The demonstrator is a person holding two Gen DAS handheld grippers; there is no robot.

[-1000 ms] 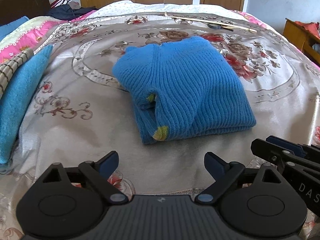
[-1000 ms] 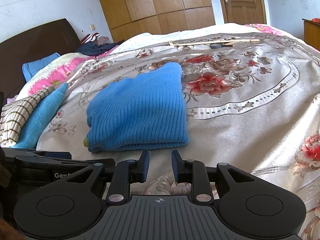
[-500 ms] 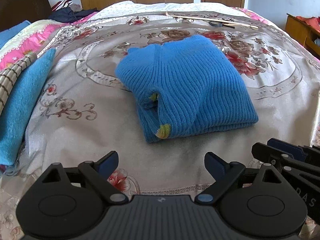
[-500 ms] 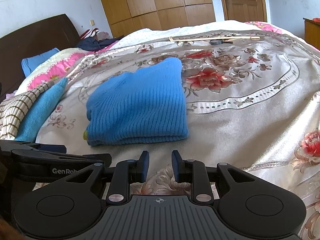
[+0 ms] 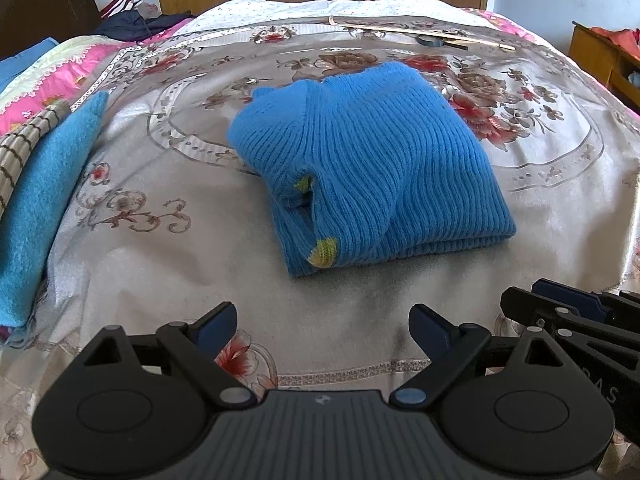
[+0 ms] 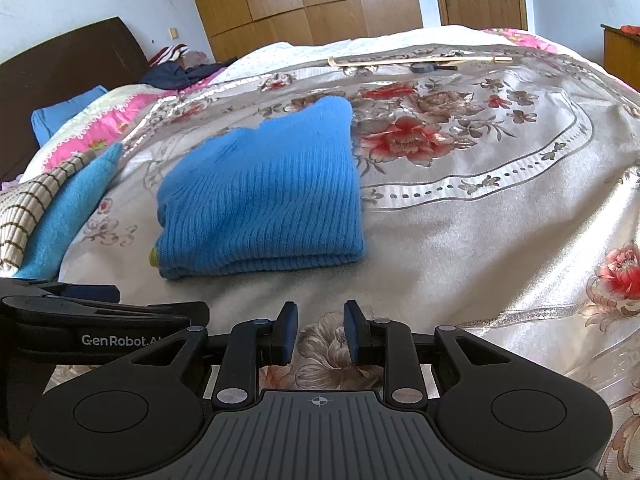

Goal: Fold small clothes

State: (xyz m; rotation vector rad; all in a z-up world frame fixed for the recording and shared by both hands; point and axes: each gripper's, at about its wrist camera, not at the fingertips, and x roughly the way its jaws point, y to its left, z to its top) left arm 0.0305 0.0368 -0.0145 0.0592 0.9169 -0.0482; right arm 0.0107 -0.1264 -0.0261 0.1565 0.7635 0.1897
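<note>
A blue ribbed knit sweater lies folded into a thick rectangle on the floral bedspread, with small yellow-green patches showing at its near left corner. The same sweater sits left of centre in the right wrist view. My left gripper hovers wide open a short way in front of the sweater, nothing between its fingers. My right gripper is also short of the sweater, its jaws a narrow gap apart with only bedspread showing between them. Each gripper appears at the edge of the other's view.
Folded blue cloth and a striped beige garment lie at the left of the bed. A long wooden stick and a dark tape roll lie at the far side. Dark clothes are piled by the headboard. A wooden cabinet stands right.
Both views have tilted down a little, so the sweater sits slightly lower in frame. The sweater and both grippers' jaws look unchanged.
</note>
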